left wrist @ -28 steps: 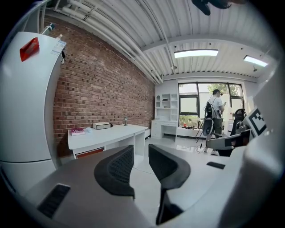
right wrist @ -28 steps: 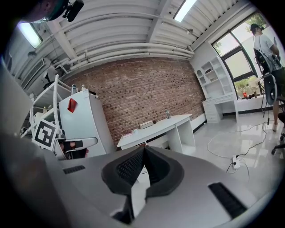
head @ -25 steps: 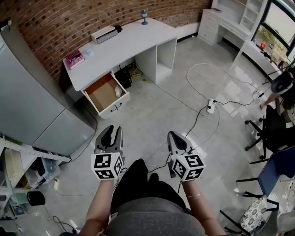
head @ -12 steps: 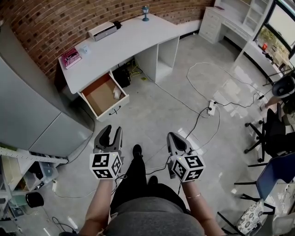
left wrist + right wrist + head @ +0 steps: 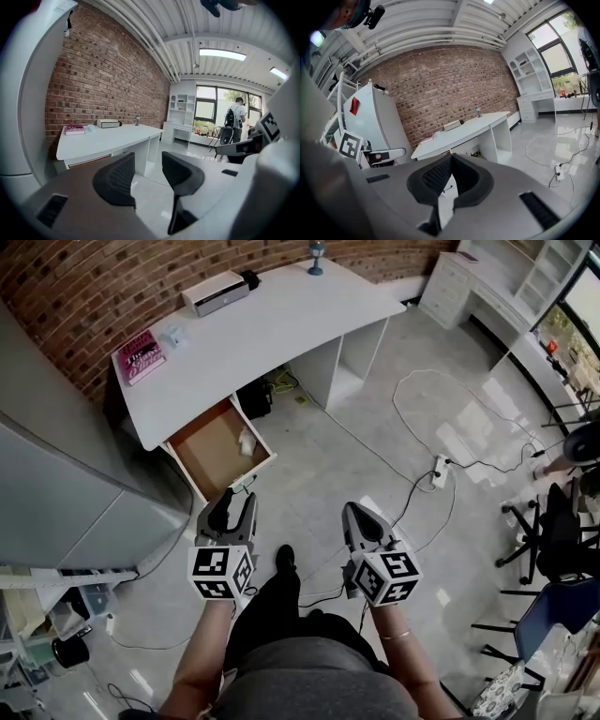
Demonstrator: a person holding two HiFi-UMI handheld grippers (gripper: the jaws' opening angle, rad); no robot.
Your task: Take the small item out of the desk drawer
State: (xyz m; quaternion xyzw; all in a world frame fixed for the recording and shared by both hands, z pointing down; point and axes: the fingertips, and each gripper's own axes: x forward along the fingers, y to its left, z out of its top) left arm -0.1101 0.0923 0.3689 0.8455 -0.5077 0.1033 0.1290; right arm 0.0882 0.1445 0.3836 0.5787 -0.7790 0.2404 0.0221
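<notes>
Jaws on the left gripper (image 5: pixel 228 512) are opening, with nothing between them; those on the right gripper (image 5: pixel 361 524) are together and empty. The small white item (image 5: pixel 246 441) lies in the open brown-floored desk drawer (image 5: pixel 208 442) just ahead. Next, I think: reach in.

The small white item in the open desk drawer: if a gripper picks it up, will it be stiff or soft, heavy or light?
The small white item looks crumpled, so it is probably soft and may squash. It is tiny within the drawer, so likely light. It lies near a side wall; a push might wedge it there.
</notes>
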